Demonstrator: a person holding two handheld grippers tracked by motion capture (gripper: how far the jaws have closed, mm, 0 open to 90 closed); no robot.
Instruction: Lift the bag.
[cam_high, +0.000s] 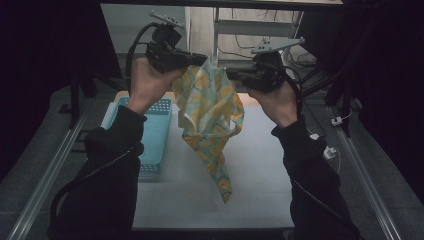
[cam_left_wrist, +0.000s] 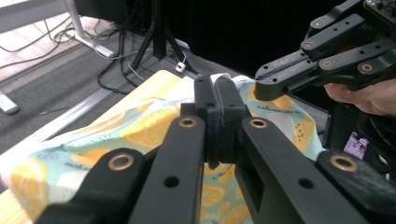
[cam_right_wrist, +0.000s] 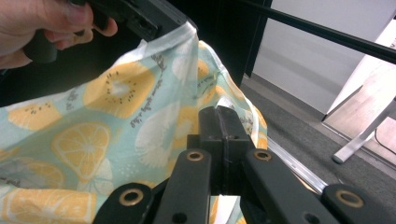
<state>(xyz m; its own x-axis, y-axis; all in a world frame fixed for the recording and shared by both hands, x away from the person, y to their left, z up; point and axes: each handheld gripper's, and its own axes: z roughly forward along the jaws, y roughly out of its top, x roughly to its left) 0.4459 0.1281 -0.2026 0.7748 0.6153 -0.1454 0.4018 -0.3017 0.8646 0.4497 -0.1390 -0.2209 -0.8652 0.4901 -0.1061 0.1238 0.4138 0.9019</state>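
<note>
A cloth (cam_high: 210, 107) printed with yellow lemon slices on pale blue-green hangs above the table, its lower tip dangling toward the front. My left gripper (cam_high: 201, 60) is shut on the cloth's top left corner, and my right gripper (cam_high: 229, 74) is shut on its top edge close beside it. In the left gripper view the black jaws (cam_left_wrist: 217, 93) are pressed together on the cloth (cam_left_wrist: 140, 126), with the right gripper (cam_left_wrist: 266, 86) at upper right. The right gripper view has its jaws (cam_right_wrist: 224, 115) pinching the fabric (cam_right_wrist: 93, 116), and the left gripper (cam_right_wrist: 154, 25) holds the corner at upper left.
A light blue perforated basket (cam_high: 155, 135) sits on the white table top (cam_high: 260, 175) at the left, under my left forearm. Metal rails (cam_high: 370, 185) run along both table sides. Cables and a stand's legs lie on the floor beyond.
</note>
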